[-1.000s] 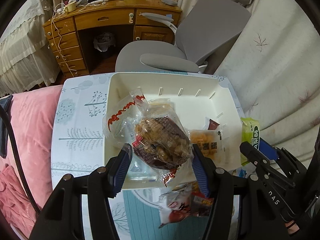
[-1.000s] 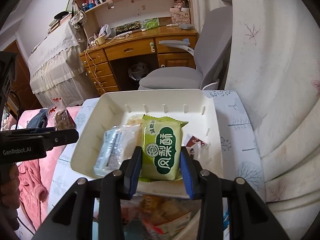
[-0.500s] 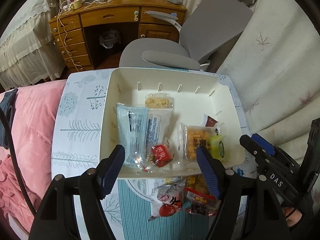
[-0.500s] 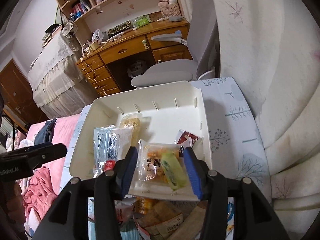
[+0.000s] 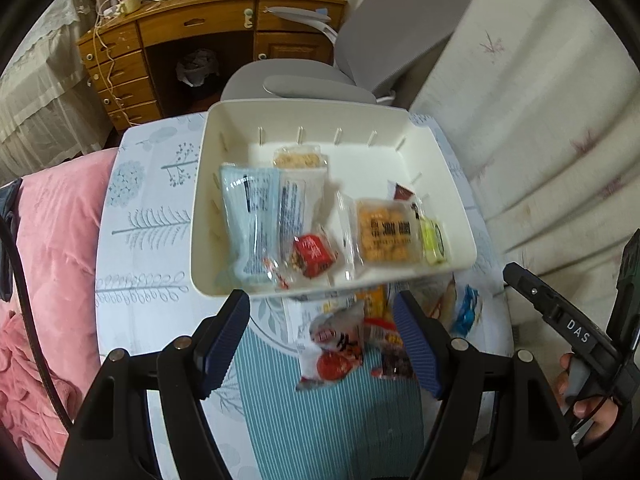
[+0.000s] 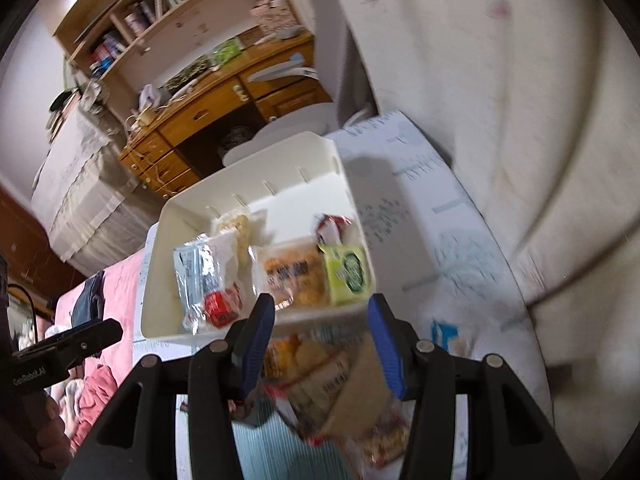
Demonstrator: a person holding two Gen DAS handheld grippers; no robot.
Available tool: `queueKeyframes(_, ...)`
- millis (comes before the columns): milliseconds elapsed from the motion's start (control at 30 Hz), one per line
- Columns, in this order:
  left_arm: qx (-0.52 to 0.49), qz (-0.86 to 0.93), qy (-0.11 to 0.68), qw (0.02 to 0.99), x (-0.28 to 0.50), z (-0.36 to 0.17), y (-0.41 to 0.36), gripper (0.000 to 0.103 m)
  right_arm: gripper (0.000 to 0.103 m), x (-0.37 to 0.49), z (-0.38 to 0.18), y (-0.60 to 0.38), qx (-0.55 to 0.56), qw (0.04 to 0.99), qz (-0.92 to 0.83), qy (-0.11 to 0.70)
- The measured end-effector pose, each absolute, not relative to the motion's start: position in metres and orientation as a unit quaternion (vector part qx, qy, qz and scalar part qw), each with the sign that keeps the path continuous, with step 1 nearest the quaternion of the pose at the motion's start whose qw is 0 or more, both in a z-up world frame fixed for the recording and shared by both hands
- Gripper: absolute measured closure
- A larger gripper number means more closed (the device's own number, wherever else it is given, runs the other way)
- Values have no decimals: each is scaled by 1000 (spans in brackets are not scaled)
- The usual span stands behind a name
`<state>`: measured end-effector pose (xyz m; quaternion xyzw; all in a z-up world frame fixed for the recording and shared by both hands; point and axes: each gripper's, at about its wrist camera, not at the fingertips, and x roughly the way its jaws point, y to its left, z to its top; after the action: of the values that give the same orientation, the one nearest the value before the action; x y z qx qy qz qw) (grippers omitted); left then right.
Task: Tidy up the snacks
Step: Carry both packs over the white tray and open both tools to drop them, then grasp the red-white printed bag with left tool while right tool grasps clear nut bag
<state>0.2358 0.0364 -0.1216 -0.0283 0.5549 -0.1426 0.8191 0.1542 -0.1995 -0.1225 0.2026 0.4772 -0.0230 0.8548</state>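
Observation:
A white tray [image 5: 208,200] sits on the patterned table and holds several snacks: a pale blue packet [image 5: 256,216], a small red packet [image 5: 314,254], an orange cracker packet [image 5: 384,232] and a green packet [image 5: 434,236]. My left gripper [image 5: 320,340] hangs open just short of the tray's near rim, above a loose red-and-white packet [image 5: 336,344]. My right gripper [image 6: 320,320] is open too, tilted, with nothing pressed by its pads. Below it lies a blurred pile of loose snacks [image 6: 328,376]. The green packet [image 6: 348,272] rests in the tray's near right corner [image 6: 370,280].
A grey office chair [image 5: 360,40] and a wooden desk [image 5: 200,28] stand beyond the table. Pink bedding [image 5: 52,240] lies to the left, and white cloth [image 5: 540,120] to the right. A small blue packet [image 5: 466,312] lies on the table near the teal striped mat [image 5: 320,420].
The left gripper let go of its brown snack in clear wrap and the right let go of the green packet; both now lie in the tray. Both grippers drew back, and the right one rolled.

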Motion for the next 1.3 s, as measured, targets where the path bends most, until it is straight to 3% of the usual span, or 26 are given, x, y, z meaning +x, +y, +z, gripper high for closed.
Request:
queueKeyframes(267,-22,-155,568,808,213,-138,39,30,54,110,-143,-215,267,823,-57,499)
queueKeyframes(367,-17,-160,577,801,206,-148,38,22,50,95,-154,-221,295,805,-73,510)
queueKeyframes(533,-6,-166,600,783,200,-171,34,19,48,72,-176,-232,339,770,-108,529)
queueKeyframes(1300,43,-175,639,748,207,-238,7,19,49,52,-276,-252,574,568,-146,571)
